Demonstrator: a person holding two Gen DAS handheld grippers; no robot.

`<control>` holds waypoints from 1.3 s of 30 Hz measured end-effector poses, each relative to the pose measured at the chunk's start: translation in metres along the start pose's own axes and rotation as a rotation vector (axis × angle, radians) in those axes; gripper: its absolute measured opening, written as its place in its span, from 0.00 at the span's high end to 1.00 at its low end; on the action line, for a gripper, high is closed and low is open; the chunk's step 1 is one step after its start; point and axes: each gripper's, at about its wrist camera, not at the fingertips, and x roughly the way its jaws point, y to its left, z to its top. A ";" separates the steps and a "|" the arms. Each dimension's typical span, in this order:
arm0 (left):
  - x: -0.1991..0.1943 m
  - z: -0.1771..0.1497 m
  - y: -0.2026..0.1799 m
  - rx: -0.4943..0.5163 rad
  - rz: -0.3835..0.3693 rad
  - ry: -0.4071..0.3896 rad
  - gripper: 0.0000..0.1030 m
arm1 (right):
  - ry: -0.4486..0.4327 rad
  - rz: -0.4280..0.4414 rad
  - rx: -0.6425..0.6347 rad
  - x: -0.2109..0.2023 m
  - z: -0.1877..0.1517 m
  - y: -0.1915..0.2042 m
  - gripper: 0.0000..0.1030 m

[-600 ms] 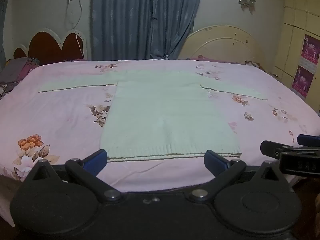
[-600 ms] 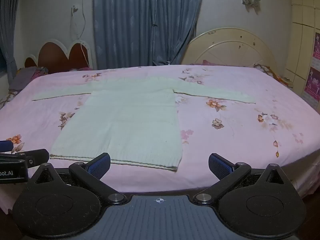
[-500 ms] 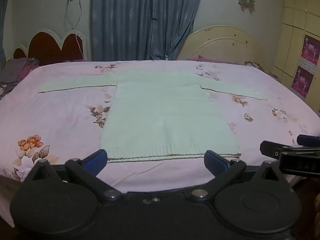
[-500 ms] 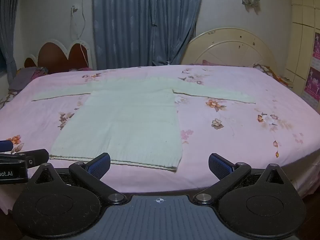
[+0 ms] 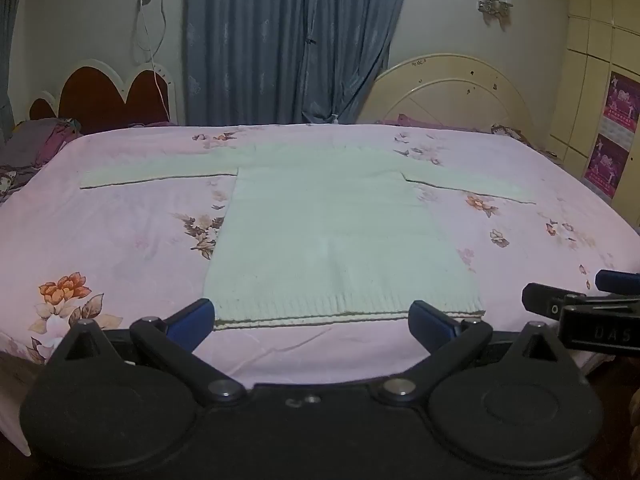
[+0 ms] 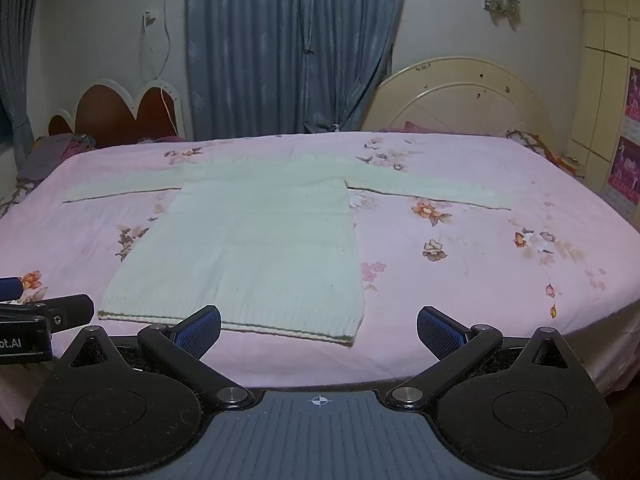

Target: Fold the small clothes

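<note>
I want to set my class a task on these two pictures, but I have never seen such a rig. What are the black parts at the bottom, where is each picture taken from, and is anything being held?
Each picture comes from a small camera fixed on a hand-held gripper, looking forward along its two blue-tipped fingers. One shows the left gripper, the other the right gripper; each also catches its neighbour at the picture's edge. Both stand open and hold nothing. In front lies a bed with a pink flowered sheet. On it a pale green sweater is spread flat, sleeves stretched out to both sides, hem nearest the grippers. No fold has been made yet.
</note>
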 end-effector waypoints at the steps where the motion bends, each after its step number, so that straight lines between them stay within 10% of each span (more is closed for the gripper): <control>1: -0.001 0.000 0.000 0.000 0.000 -0.001 0.00 | 0.000 0.000 -0.002 0.000 0.000 0.000 0.00; 39: 0.002 0.001 0.001 -0.002 0.019 -0.004 0.00 | 0.001 0.002 -0.006 0.001 0.004 0.007 0.00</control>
